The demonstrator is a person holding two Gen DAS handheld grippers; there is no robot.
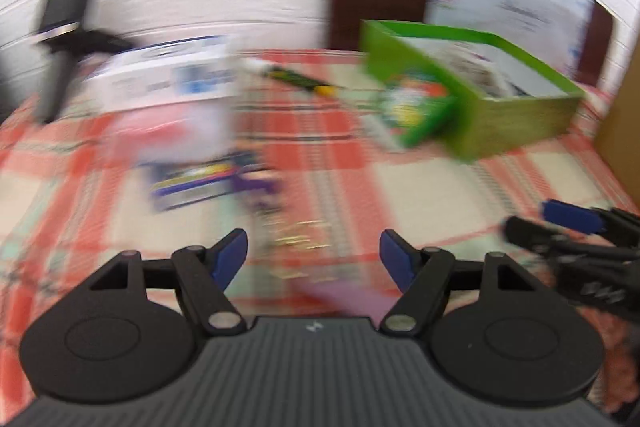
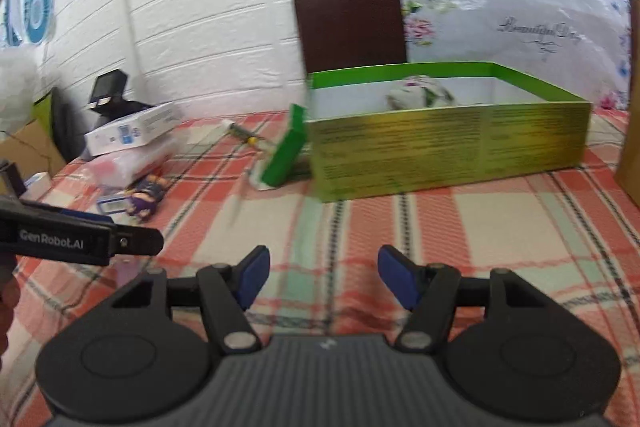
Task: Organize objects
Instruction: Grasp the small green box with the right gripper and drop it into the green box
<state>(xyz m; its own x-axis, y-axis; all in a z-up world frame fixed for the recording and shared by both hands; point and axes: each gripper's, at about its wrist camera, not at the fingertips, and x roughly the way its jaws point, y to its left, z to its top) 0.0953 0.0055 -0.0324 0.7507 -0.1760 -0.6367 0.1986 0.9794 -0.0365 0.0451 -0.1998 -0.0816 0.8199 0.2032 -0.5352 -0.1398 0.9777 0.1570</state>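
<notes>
Left wrist view is smeared by motion, yet the left tongs (image 1: 313, 254) clearly stand apart with nothing between the blue pads; the last change in their gap is too small to call opening or closing. Just ahead of them on the checked table (image 1: 440, 187) lies a small gold-glinting clutter (image 1: 298, 237), too blurred to name, and at the lower edge a flat purple piece (image 1: 340, 297). Further ahead and to the left sit a small purple figure (image 1: 256, 187) and a blue-and-yellow card (image 1: 192, 183). The green box (image 1: 520, 115), the likely place for the loose things, stands far right, open at the top.

From the right wrist view, the right tongs (image 2: 323, 277) are likewise apart and empty, over bare cloth, with the green box (image 2: 448, 151) straight ahead and its lid (image 2: 286, 155) propped against the left wall. The purple figure (image 2: 146, 197) lies well to their left.

So the left tongs are nearer the loose items. The figure's long axis seems to run roughly away from them, so closing across its width looks workable.
</notes>
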